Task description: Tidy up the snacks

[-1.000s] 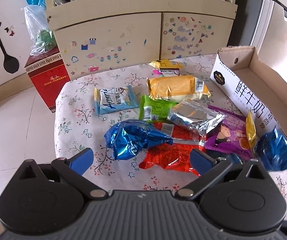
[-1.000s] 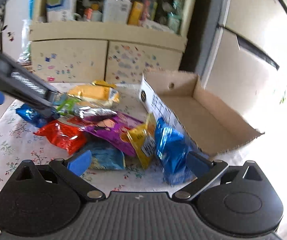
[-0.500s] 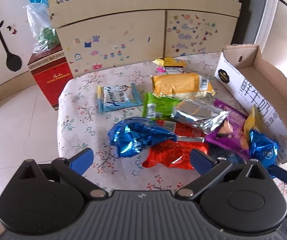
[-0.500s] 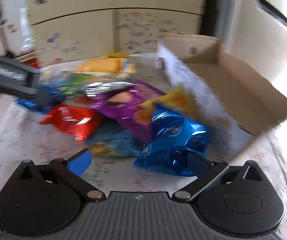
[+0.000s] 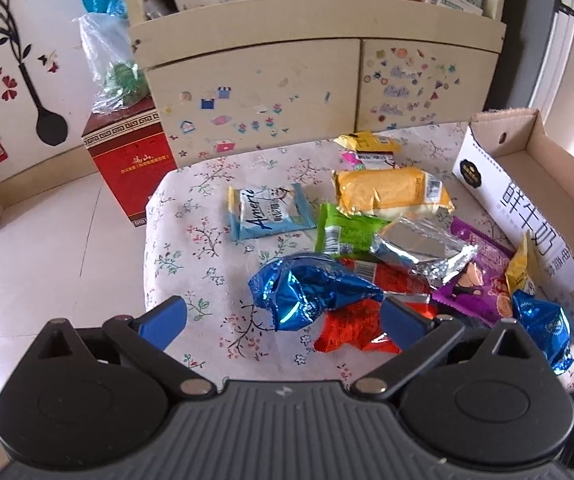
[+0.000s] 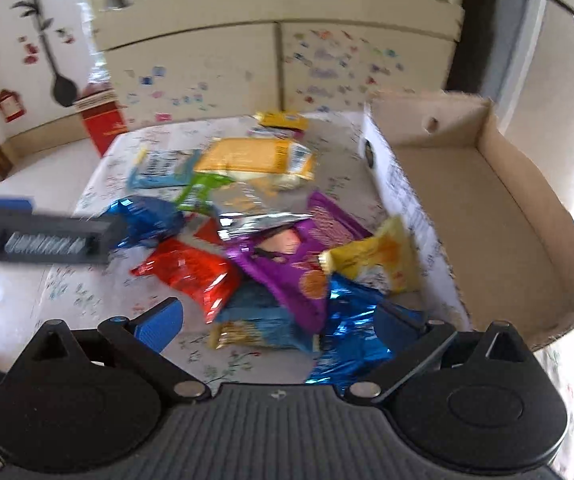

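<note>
Left wrist view: left gripper (image 5: 283, 322) fingers spread wide, nothing between them, held above the near edge of the table with floral cloth (image 5: 191, 236). A crumpled blue foil pack (image 5: 307, 292) sits just ahead of the gap, overlapping a red snack pack (image 5: 361, 320). Behind them: green packet (image 5: 345, 230), silver foil pack (image 5: 423, 250), orange-yellow cake pack (image 5: 391, 192), light blue "Ameri" sachet (image 5: 269, 212) lying apart to the left, small yellow packet (image 5: 369, 142) at the far edge. To the right a purple bag (image 5: 475, 288) and a yellow chip bag (image 5: 521, 270) lean on the open cardboard box (image 5: 527, 200), whose printed white side faces the pile. A second blue foil bag (image 5: 543, 324) is at the box's near corner, with a blue fingertip of the other gripper showing just beside it.

Right wrist view (motion-blurred): right gripper (image 6: 279, 324) also wide open, not clamped on anything. The blue foil bag (image 6: 351, 340) is right at its right finger; contact unclear because of blur. A teal-and-yellow packet (image 6: 259, 320) lies between the fingers on the cloth. Purple bag (image 6: 287, 264), red snack pack (image 6: 195, 268), yellow chip bag (image 6: 379, 256) are bunched ahead. Cardboard box (image 6: 487, 216) on the right has no snacks inside. Left gripper's arm crosses in from the left over the first blue foil pack (image 6: 143, 216).
</note>
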Motion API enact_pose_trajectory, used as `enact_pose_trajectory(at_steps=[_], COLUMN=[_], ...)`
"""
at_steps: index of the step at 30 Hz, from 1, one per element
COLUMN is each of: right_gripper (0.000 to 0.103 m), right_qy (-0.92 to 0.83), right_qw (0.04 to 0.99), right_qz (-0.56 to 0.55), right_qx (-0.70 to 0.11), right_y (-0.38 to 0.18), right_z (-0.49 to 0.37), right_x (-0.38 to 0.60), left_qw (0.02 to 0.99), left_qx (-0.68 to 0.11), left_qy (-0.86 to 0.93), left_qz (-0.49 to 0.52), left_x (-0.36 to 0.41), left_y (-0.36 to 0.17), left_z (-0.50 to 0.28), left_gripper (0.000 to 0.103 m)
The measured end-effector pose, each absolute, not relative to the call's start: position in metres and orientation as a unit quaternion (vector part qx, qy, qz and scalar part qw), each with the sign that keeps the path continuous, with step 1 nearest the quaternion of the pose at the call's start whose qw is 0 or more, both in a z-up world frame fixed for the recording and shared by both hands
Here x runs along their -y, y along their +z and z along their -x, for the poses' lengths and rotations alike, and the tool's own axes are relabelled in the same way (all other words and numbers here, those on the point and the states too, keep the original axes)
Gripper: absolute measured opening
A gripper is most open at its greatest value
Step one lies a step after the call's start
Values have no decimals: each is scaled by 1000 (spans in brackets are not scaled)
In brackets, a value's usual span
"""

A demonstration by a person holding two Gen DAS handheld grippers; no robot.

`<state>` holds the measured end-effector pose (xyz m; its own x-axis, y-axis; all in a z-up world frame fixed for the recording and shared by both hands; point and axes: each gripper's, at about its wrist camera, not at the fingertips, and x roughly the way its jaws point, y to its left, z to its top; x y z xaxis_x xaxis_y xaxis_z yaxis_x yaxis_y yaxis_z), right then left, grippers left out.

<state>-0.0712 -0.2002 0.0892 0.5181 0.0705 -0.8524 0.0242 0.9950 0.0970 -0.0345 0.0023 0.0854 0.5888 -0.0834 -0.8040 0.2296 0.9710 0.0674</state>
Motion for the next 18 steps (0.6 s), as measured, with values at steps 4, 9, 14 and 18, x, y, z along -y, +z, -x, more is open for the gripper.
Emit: enact_pose_trajectory(at_steps=[4,9,14,18], right_gripper=[103,103,103,103], right_qy=[-8,-33,-46,-61], right_qw=[857,856,853,860], right_qz=[-79,-70,-56,-36], right_qx=[-509,-511,-517,-505], right_y=[86,84,84,87], right_z=[54,42,33,35], right_x=[210,211,211,209], left_qw=[879,881,876,877], left_qx=[-460,-460,-474,-474], left_qy=[-103,-77,-60,-48], left_qz=[-73,-81,-69,-63], left_x=[3,6,5,7], left_y=[85,86,84,85], left_z=[32,29,23,22], left_gripper=[102,102,102,102])
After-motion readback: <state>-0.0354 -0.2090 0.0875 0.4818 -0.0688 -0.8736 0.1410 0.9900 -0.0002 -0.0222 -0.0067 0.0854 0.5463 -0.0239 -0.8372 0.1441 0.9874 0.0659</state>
